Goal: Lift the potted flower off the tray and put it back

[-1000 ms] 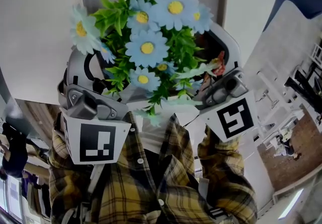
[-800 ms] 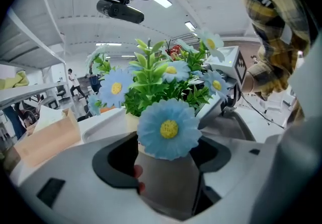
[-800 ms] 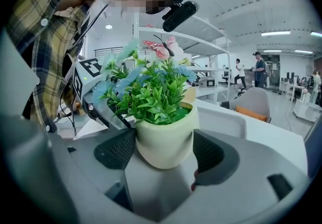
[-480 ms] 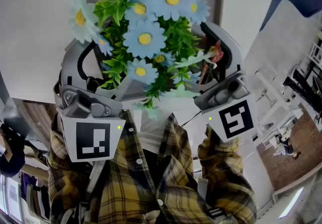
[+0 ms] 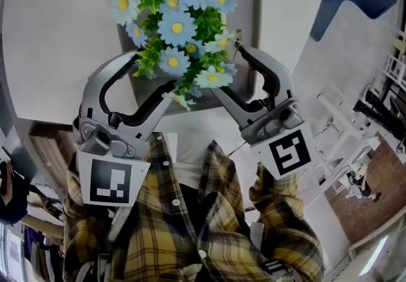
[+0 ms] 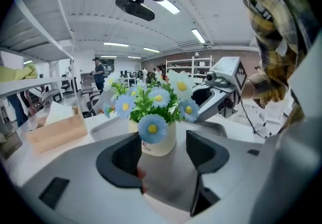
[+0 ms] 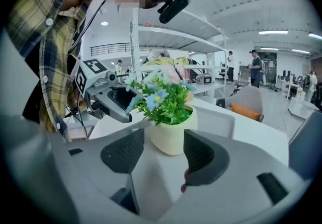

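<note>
Though unheld, one potted flower

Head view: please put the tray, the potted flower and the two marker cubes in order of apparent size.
1. tray
2. potted flower
3. left marker cube and right marker cube: they look about alike, so I do not rank them.

Tan box (far left), white shelving

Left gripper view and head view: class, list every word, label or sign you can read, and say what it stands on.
Flowerpot: a small dark word under a red mark, too blurred to read.
Marker cubes: black-and-white coded squares, no letters.
Nothing else is legible.
</note>
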The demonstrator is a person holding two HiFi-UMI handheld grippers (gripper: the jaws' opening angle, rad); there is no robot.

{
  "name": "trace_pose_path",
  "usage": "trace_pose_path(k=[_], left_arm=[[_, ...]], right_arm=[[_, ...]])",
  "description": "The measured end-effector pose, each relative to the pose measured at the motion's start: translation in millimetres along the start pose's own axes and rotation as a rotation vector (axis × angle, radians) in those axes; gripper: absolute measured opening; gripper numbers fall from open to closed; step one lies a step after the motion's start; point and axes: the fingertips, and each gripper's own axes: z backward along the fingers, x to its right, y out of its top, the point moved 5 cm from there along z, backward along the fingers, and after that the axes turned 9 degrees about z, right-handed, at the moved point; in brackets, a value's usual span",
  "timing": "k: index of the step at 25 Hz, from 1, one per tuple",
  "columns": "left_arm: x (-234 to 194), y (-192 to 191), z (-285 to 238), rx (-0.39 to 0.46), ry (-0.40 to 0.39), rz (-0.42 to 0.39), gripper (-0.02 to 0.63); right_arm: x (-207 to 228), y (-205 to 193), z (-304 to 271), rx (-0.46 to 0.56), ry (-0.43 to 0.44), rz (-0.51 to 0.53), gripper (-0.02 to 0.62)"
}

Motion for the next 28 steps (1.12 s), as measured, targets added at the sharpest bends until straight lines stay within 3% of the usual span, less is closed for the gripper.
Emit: trace_pose_path(k=[6, 12, 20, 28], left_arm=[[7.1, 23.6, 19.8, 0.081, 0.005, 0.052, 0.240], [21.5, 86.0, 56.0, 0.258, 0.050, 0.079, 0.167], [49.5, 160.5, 99.4, 0.445, 0.137, 0.029, 0.121], [76.1, 194.6, 133.9, 0.547, 0.208, 0.012, 0.034]], right_arm=[[-8.2, 24.2, 22.3, 0.028, -0.026, 0.012, 0.164], [-12.9, 92.1, 55.7, 0.142, -0.079, 0.110, 0.069], [-14.0, 169.5, 103.2, 0.313, -0.214, 0.122, 0.021], [-26.5, 210.7, 139.0, 0.427, -0.234, 0.139, 0.002]])
